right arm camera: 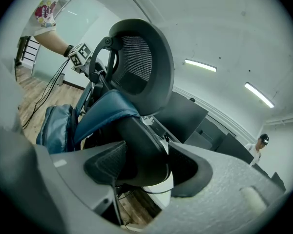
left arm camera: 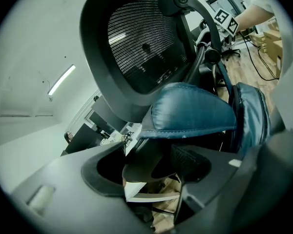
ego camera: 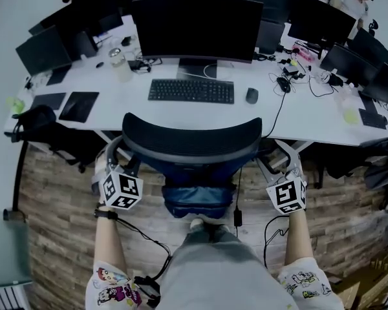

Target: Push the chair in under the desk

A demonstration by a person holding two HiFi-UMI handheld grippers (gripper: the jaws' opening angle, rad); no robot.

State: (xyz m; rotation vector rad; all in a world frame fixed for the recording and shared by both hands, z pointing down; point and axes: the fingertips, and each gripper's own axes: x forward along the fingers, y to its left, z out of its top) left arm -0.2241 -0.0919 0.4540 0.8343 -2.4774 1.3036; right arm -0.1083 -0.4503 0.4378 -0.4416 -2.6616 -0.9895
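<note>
Squarely before the white desk [ego camera: 297, 118], the black mesh office chair [ego camera: 191, 141] faces the keyboard [ego camera: 191, 91] and monitor [ego camera: 197, 28], its backrest near the desk's front edge and its blue cushion [ego camera: 197, 199] out over the wood floor. The left gripper [ego camera: 112, 152] has its fingers set wide and clamped on the left armrest [left arm camera: 144, 167]. The right gripper [ego camera: 286, 160] grips the right armrest [right arm camera: 141, 150] likewise.

Black mesh chair [ego camera: 191, 137], blue cushion [ego camera: 197, 199]; white desk [ego camera: 304, 118]; wood-plank floor [ego camera: 58, 218].
</note>
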